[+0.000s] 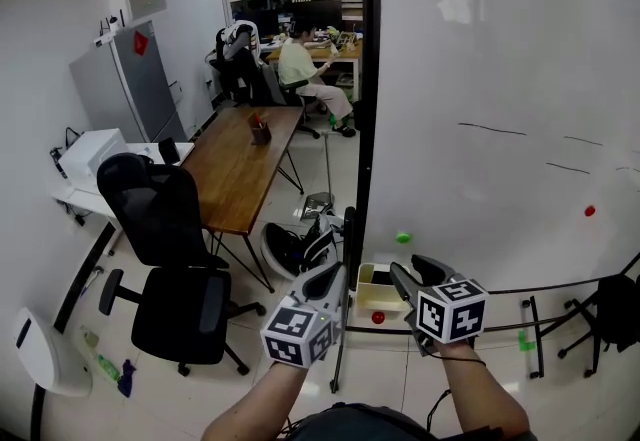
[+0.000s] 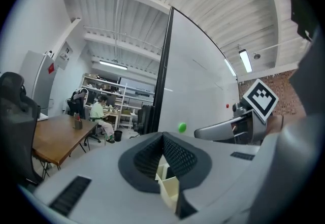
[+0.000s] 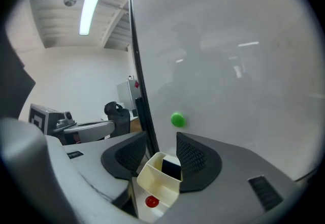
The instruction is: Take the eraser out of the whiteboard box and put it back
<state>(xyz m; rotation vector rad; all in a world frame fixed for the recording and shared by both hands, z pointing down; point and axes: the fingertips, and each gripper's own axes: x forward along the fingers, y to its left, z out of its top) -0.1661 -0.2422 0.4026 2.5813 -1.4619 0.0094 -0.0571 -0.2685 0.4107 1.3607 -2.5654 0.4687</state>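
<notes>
right gripper (image 3: 161, 139) — jaws standing wide apart, gripping nothing. the cream whiteboard box (image 3: 158, 181) is showing in the gap just ahead of and below its tips, with no pad pressing on it. eraser (image 3: 171, 169) — black, lying inside the box, on the side nearer the right jaw. left gripper (image 2: 163, 136) — jaws meeting at the tips, empty, hovering just left of the right gripper, with the box ahead of it. green magnet (image 3: 177, 119) is sticking to the whiteboard (image 3: 244, 65) above the right gripper's tips. red magnet (image 3: 151, 201) is showing just below the box.
</notes>
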